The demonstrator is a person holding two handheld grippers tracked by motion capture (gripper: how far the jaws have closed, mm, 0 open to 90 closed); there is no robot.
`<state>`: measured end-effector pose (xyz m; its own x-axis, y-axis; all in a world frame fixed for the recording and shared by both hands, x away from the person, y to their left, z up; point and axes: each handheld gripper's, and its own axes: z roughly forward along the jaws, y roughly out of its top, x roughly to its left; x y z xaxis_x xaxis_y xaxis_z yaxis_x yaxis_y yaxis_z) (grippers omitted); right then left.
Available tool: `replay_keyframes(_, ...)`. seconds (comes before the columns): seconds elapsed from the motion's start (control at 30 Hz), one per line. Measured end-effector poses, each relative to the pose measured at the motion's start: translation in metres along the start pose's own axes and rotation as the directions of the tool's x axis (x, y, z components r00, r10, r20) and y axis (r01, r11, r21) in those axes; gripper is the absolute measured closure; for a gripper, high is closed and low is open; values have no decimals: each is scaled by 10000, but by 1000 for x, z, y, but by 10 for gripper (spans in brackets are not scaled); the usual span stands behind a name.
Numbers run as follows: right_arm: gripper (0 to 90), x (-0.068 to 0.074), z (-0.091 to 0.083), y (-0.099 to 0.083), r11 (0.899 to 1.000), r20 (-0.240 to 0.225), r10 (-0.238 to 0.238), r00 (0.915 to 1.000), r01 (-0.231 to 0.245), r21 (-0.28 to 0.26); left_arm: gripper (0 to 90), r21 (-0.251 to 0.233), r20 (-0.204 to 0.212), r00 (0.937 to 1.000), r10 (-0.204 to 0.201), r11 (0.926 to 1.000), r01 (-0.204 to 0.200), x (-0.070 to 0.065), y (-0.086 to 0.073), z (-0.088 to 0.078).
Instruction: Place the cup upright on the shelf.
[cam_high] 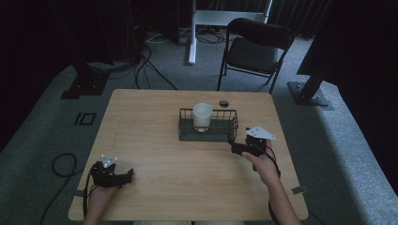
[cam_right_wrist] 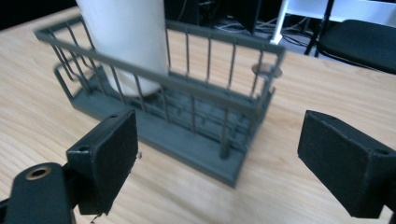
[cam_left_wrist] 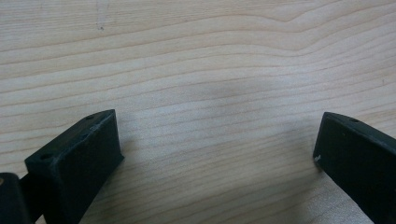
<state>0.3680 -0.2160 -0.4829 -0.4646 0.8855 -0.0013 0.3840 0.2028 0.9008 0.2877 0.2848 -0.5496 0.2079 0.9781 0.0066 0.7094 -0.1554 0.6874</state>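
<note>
Table [cam_high: 155,154]: light wood top, grain running across, standing on grey carpet.

Wire basket [cam_high: 208,125]: dark grey-green, rectangular, with upright bars and a solid base. It sits at the middle of the far half of the table. In the right gripper view the wire basket [cam_right_wrist: 205,88] shows corner-on, its near corner pointing toward the camera.

White cup [cam_high: 202,116]: upright inside the basket, at its left end as seen from the high view. In the right gripper view the white cup [cam_right_wrist: 123,32] rises well above the basket rail; its top is cut off by the frame.

Small round dark object [cam_high: 224,103]: on the table just behind the basket. It is too small and dim to identify; it may be a hole or fitting in the tabletop.

Left gripper [cam_high: 126,177]: held low near the table's front left corner, well apart from the basket. In its own view the left gripper [cam_left_wrist: 215,149] has its jaws spread wide over bare wood, nothing between them.

Right gripper [cam_high: 233,148]: held just beside the basket's front right corner, pointing at it. In its own view the right gripper [cam_right_wrist: 219,158] has its jaws wide apart, nothing in them, the basket corner framed between them but not touched.

Folding chair [cam_high: 256,47]: black, on the carpet beyond the table.

Cables [cam_high: 141,65]: black, loose on the floor behind the table's left side.
</note>
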Motion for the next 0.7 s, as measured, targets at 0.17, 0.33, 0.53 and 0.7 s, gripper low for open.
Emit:
replay_keyframes(0.17, 121, -8, -3, -16, 9996, 234, 37, 9997, -44, 289, 9, 1, -1, 10000, 4, 10000, -4, 0, 0, 0)
replay_keyframes(0.33, 121, -14, -6, -30, 9984, 381, 198, 9991, -218, 529, 10, 1, -2, 10000, 4, 10000, -4, 0, 0, 0)
replay_keyframes(0.53, 120, -21, -11, -42, 9970, 640, 253, 9976, -299, 720, 10, -7, -2, 10000, 2, 10000, -2, 0, 0, 0)
replay_keyframes(0.7, 120, -26, -16, -49, 9961, 850, 296, 9959, -364, 798, 9, 4, -4, 10000, 24, 10000, -24, 0, 0, 0)
